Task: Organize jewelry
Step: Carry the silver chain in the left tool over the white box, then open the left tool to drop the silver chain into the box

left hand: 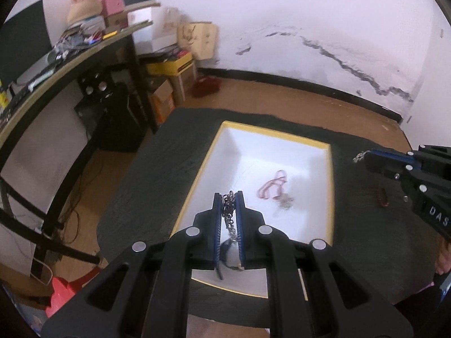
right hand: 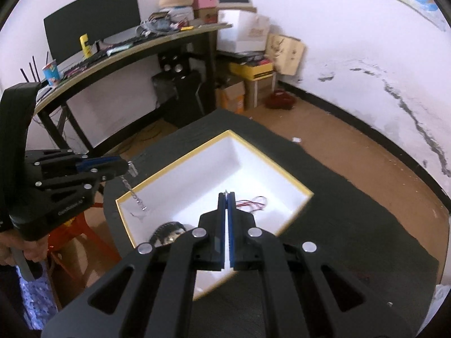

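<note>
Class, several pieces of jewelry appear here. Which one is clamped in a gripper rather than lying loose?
The dark metal chain, pinched between the left gripper's fingers and dangling over the white box. The pink cord piece lies loose inside.

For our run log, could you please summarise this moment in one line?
left claw: shut on chain | right claw: shut | chain over box
</note>
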Motion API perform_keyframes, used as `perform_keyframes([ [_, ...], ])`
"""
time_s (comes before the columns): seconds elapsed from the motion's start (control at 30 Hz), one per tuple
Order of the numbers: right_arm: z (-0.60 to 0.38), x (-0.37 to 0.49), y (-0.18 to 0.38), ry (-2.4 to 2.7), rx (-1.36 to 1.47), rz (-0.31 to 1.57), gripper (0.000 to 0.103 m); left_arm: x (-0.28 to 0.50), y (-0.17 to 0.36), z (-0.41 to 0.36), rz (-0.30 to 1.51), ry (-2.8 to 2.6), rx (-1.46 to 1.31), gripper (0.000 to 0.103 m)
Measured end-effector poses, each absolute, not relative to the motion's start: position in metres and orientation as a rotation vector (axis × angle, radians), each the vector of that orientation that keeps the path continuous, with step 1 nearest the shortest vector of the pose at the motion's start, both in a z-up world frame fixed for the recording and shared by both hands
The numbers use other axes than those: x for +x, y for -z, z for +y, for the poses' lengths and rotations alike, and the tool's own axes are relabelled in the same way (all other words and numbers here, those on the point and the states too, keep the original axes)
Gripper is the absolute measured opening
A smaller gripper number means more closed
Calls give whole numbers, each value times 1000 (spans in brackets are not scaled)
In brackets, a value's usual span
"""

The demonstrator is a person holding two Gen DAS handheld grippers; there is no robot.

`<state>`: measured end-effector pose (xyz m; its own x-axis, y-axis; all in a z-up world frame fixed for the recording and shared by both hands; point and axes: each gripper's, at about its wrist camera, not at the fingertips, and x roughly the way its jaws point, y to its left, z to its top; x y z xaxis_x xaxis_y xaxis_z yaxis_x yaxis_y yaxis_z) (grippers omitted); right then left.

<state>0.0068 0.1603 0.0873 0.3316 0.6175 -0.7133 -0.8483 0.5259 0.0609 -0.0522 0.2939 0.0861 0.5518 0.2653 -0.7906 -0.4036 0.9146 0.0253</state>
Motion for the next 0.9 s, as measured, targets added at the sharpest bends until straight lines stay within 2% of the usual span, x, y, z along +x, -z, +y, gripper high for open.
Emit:
perform_keyframes([
  [0.2, 213, 21, -44, -985, -398, 827, 2, -38, -37, 333, 975, -420, -228, 9],
  [0.3, 239, 38, -12, -961, -435, 881, 2, -25, -6, 348, 1024, -421, -268, 4],
  [0.53, 265, 76, 45, -902, -478, 964, 2, -8, 46, 347, 1085, -399, -319, 4],
  [0.9, 265, 90, 80, -893, -478, 1013, 2, -1, 72, 346, 1120, -398, -310, 3],
])
